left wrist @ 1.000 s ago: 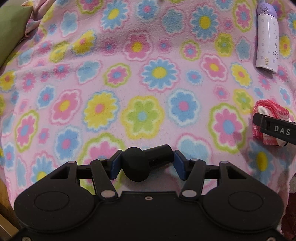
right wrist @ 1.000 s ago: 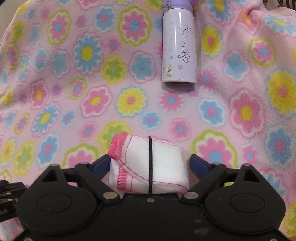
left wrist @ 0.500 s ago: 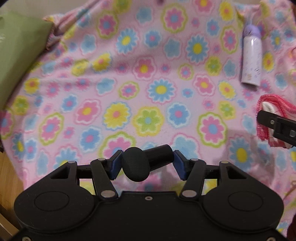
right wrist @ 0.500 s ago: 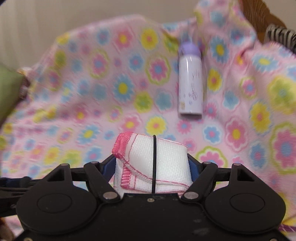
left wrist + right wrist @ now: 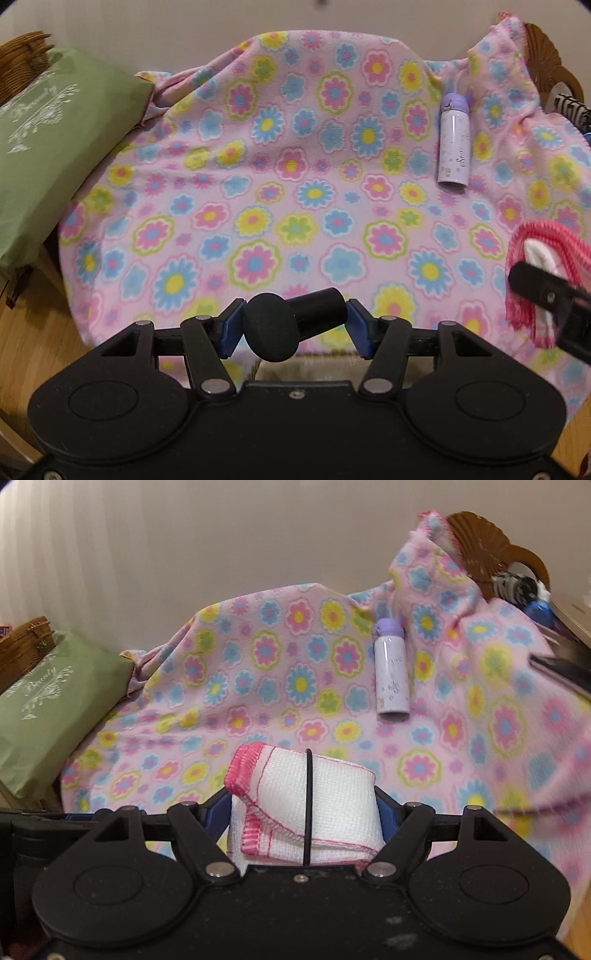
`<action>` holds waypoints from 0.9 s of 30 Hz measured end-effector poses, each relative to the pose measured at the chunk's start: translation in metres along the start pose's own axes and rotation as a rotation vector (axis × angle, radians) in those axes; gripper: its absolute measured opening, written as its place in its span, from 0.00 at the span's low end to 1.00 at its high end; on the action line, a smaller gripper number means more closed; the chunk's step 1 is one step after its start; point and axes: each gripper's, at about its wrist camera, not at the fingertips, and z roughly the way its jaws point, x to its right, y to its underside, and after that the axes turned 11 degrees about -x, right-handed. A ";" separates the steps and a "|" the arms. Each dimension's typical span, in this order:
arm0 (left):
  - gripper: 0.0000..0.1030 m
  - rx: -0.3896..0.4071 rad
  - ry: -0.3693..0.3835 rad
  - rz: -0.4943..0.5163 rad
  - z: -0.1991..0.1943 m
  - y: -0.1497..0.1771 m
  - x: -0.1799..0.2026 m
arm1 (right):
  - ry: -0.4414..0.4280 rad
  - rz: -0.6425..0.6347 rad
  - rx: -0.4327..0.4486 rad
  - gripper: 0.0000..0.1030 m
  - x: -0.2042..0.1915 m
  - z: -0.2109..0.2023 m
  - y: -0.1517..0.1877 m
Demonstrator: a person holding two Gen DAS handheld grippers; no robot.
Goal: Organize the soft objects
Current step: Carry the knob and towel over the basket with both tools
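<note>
My right gripper (image 5: 304,810) is shut on a folded white cloth with a pink hem (image 5: 314,797), bound by a thin black band; the same cloth (image 5: 535,258) shows at the right edge of the left wrist view with a black finger across it. My left gripper (image 5: 293,325) is shut on a black microphone-like object with a rounded foam head (image 5: 271,326) and a short cylinder body lying crosswise between the blue pads. Both are lifted above a pink fleece blanket with coloured flowers (image 5: 295,206), which drapes a seat.
A lilac-and-white bottle (image 5: 453,147) lies on the blanket at the right (image 5: 391,672). A green cushion with white print (image 5: 48,155) leans at the left, with wicker (image 5: 26,51) behind it. Wooden floor (image 5: 33,347) shows below; clutter lies at the far right (image 5: 554,627).
Both grippers have risen and pulled back from the blanket with their loads, so the wall, cushion and floor come into view. The right jaws closed tight on the cloth.
</note>
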 end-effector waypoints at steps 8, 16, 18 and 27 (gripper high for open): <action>0.54 0.016 -0.005 -0.009 -0.020 0.044 0.001 | 0.005 0.014 -0.022 0.74 -0.002 -0.033 0.052; 0.54 -0.063 0.022 -0.043 -0.011 0.070 -0.005 | 0.007 0.050 -0.106 0.74 -0.001 -0.035 0.077; 0.54 -0.070 0.028 -0.049 -0.009 0.074 -0.007 | 0.012 0.056 -0.134 0.74 -0.002 -0.030 0.080; 0.54 -0.043 0.039 -0.017 -0.009 0.087 -0.003 | 0.027 0.061 -0.200 0.74 -0.005 -0.018 0.083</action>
